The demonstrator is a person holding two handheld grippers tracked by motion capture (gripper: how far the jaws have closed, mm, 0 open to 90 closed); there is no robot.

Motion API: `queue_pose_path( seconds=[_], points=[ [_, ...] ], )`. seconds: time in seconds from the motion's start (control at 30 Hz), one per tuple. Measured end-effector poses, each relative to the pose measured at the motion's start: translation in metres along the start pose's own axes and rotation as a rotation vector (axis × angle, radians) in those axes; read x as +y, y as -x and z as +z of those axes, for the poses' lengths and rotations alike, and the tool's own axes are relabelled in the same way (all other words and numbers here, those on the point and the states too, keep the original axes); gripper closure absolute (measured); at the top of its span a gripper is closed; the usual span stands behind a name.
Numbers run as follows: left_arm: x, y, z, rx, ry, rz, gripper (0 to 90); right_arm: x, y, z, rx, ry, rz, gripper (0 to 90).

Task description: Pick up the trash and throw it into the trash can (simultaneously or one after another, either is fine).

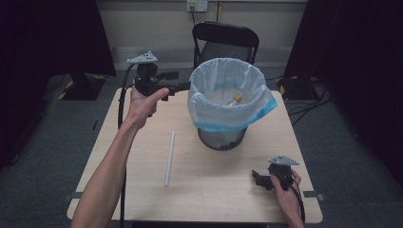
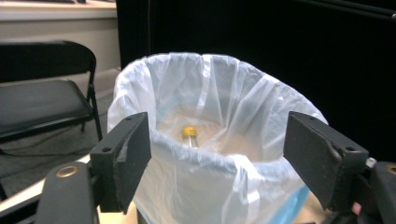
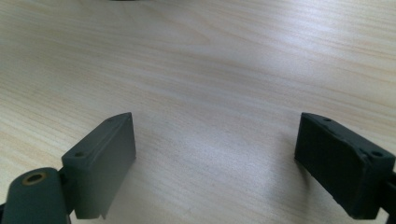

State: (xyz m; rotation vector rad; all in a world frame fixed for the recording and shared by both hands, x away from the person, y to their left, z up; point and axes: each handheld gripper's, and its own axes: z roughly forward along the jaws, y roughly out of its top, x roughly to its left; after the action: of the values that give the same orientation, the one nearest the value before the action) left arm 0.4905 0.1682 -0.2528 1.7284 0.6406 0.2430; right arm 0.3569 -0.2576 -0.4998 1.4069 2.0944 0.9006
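Left gripper (image 2: 217, 158): jaws wide apart, empty, raised beside the bin (image 1: 223, 135). Bin: mesh, white bag liner (image 2: 219, 93) just ahead of the jaws; a yellow-capped bottle (image 2: 189, 135) lies inside, beyond and between them. Right gripper (image 3: 215, 163): jaws wide, empty, over bare table (image 3: 196, 56). White tube (image 1: 169, 158): on the table, well apart from both.

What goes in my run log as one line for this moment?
left gripper: open, empty, beside bin | right gripper: open | tube: on table
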Motion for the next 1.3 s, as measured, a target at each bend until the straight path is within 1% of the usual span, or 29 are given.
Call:
queue_pose_path(
  seconds=[0.07,0.1,0.13,0.17,0.2,0.23,0.27,0.33,0.37,0.4,0.47,0.57,0.6,0.67,0.73,0.77,0.8,0.87,0.93,1.0,1.03,1.07,1.1,1.13,1.17,1.2,1.23,1.27,1.3],
  points=[
    [-0.004,0.001,-0.003,0.001,-0.007,0.017,23.2,0.0,0.0,0.0,0.0,0.0,0.0,11.7],
    [-0.005,0.0,-0.003,-0.007,-0.026,0.021,23.4,0.0,0.0,0.0,-0.001,0.001,0.001,11.6],
    [-0.006,-0.001,-0.004,0.008,-0.048,0.037,23.9,0.0,0.0,0.0,-0.001,0.001,0.001,11.6],
    [-0.008,-0.001,-0.006,0.019,-0.049,0.046,23.9,0.0,0.0,0.0,0.0,0.0,0.0,11.7],
    [-0.012,-0.002,-0.008,0.006,-0.039,0.031,23.9,0.0,0.0,0.0,0.0,0.0,0.0,11.7],
    [-0.016,-0.003,-0.01,-0.011,-0.04,0.018,23.9,0.0,0.0,0.0,-0.001,0.001,0.001,11.6],
    [-0.018,-0.003,-0.01,-0.012,-0.045,0.015,23.9,0.0,0.0,0.0,-0.001,0.0,0.002,11.6],
    [-0.025,-0.002,-0.013,0.006,-0.071,0.037,23.9,0.0,0.0,0.0,0.0,0.001,0.0,11.4],
    [-0.029,-0.002,-0.015,0.009,-0.074,0.04,23.9,0.0,0.0,0.0,0.002,0.0,0.001,11.3],
    [-0.032,-0.002,-0.017,0.005,-0.075,0.031,24.0,0.0,0.0,0.0,0.002,0.0,0.002,11.3],
    [-0.037,-0.001,-0.02,0.001,-0.083,0.032,23.9,0.0,0.0,0.0,0.002,0.0,0.001,11.3],
    [-0.045,0.0,-0.026,0.02,-0.093,0.046,23.9,0.0,0.0,0.0,0.002,0.0,0.002,11.3],
    [-0.048,0.0,-0.027,0.019,-0.093,0.03,24.0,0.0,0.0,0.0,0.001,0.001,0.0,11.4],
    [-0.053,-0.001,-0.031,0.032,-0.103,0.033,25.1,0.0,0.0,0.0,0.002,0.0,0.002,11.3],
    [-0.06,-0.002,-0.035,0.033,-0.097,0.018,26.3,0.0,0.0,0.0,0.002,0.0,0.001,11.3],
    [-0.063,-0.003,-0.037,0.033,-0.101,0.011,27.0,0.0,0.0,0.0,0.002,0.0,0.002,11.3],
    [-0.067,-0.003,-0.038,0.04,-0.109,0.013,27.1,0.0,0.0,0.0,0.002,0.0,0.002,11.3],
    [-0.073,-0.006,-0.041,0.046,-0.109,0.003,27.0,0.0,0.0,0.0,0.002,0.0,0.002,11.4],
    [-0.081,-0.008,-0.044,0.059,-0.121,-0.008,25.4,0.0,0.0,0.0,0.002,0.0,0.002,11.4],
    [-0.089,-0.011,-0.046,0.059,-0.137,-0.018,25.3,0.0,0.0,0.0,0.002,0.0,0.002,11.3],
    [-0.093,-0.012,-0.047,0.072,-0.147,-0.016,24.7,0.0,0.0,0.0,0.002,0.0,0.001,11.4],
    [-0.097,-0.013,-0.049,0.074,-0.15,-0.02,24.3,0.0,0.0,0.0,0.002,0.0,0.002,11.3],
    [-0.101,-0.014,-0.05,0.069,-0.153,-0.031,24.3,0.0,0.0,0.0,0.002,0.0,0.002,11.4],
    [-0.105,-0.014,-0.052,0.079,-0.157,-0.03,24.3,0.0,0.0,0.0,0.002,0.0,0.001,11.4],
    [-0.109,-0.014,-0.053,0.083,-0.152,-0.042,24.3,0.0,0.0,0.0,0.002,0.0,0.002,11.4],
    [-0.113,-0.015,-0.055,0.077,-0.151,-0.055,24.3,0.0,0.0,0.0,0.002,0.0,0.001,11.3],
    [-0.116,-0.015,-0.055,0.077,-0.166,-0.064,24.3,0.0,0.0,0.0,0.002,0.0,0.002,11.3],
    [-0.117,-0.015,-0.056,0.09,-0.179,-0.066,24.3,0.0,0.0,0.0,0.002,0.0,0.001,11.3],
    [-0.12,-0.015,-0.058,0.107,-0.175,-0.071,24.3,0.0,0.0,0.0,0.002,0.0,0.002,11.4]
  ],
)
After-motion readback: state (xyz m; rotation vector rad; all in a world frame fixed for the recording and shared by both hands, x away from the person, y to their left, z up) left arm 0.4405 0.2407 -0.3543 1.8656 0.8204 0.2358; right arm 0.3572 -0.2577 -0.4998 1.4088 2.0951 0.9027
